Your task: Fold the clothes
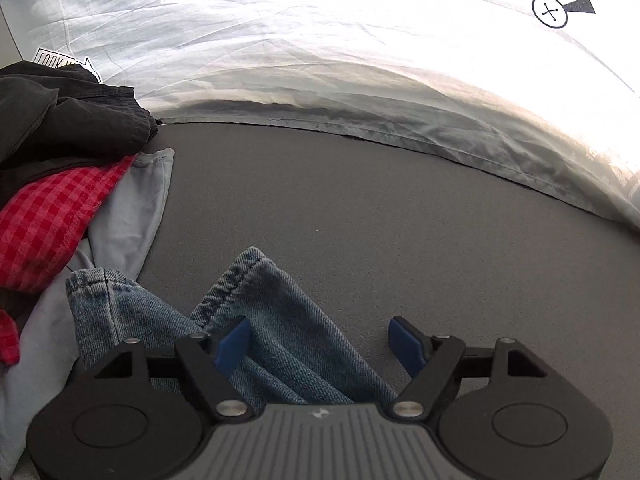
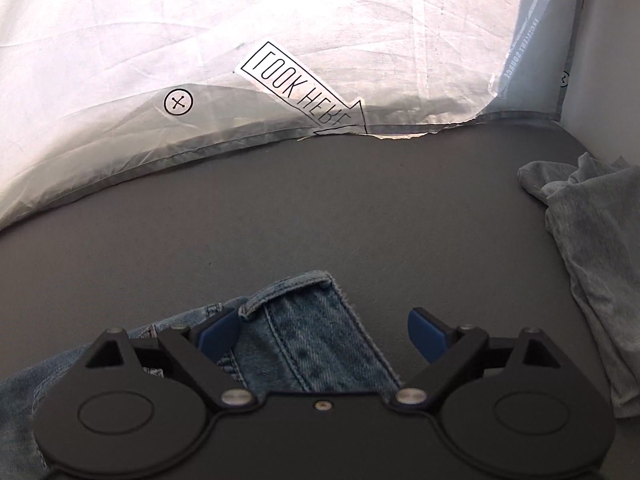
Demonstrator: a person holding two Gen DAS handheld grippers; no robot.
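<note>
A pair of blue jeans lies on the grey tabletop (image 1: pixel 360 208). In the left wrist view its leg hems (image 1: pixel 276 304) reach forward between the fingers of my left gripper (image 1: pixel 318 344). The jaws stand apart: the left blue pad (image 1: pixel 232 342) sits at the denim's edge, while the right one is over bare table. In the right wrist view the jeans' waistband with a belt loop (image 2: pixel 304 312) lies between the fingers of my right gripper (image 2: pixel 322 336). That gripper is also wide open, and neither pad presses the cloth.
A pile at the left holds a dark garment (image 1: pixel 60 120), a red checked cloth (image 1: pixel 52 216) and a light blue garment (image 1: pixel 140 200). A crumpled grey garment (image 2: pixel 592 240) lies at the right. A white printed backdrop (image 2: pixel 120 40) hangs behind the table, with a wall (image 2: pixel 608 40) at the right.
</note>
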